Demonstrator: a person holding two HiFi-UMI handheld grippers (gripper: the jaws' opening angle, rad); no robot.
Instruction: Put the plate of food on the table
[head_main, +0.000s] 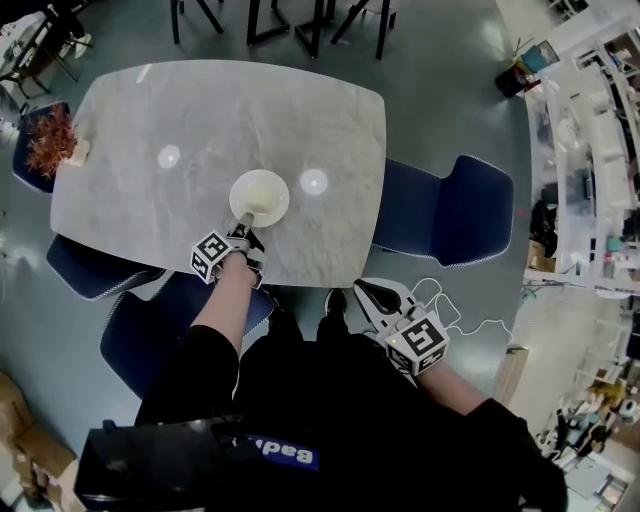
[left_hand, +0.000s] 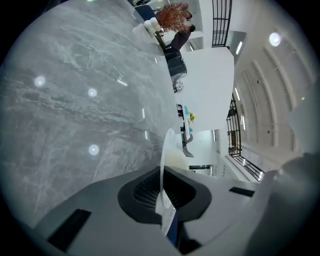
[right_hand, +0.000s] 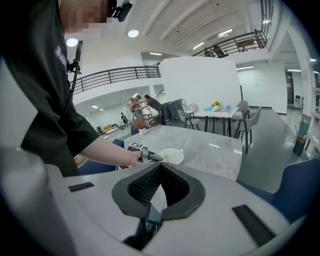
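- The left gripper (head_main: 246, 225) has its jaws closed on the near rim of the round white plate (head_main: 259, 195).
- The plate lies flat on the grey marble table (head_main: 200, 110), towards its near edge.
- The right gripper (head_main: 365, 292) is held off the table, near the person's body, with its jaws together and nothing between them.

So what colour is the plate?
The plate is cream-white, clearest in the head view.

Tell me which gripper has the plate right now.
The left gripper: it is shut on the near rim of the white plate. The right gripper is shut on nothing, off the near edge of the table.
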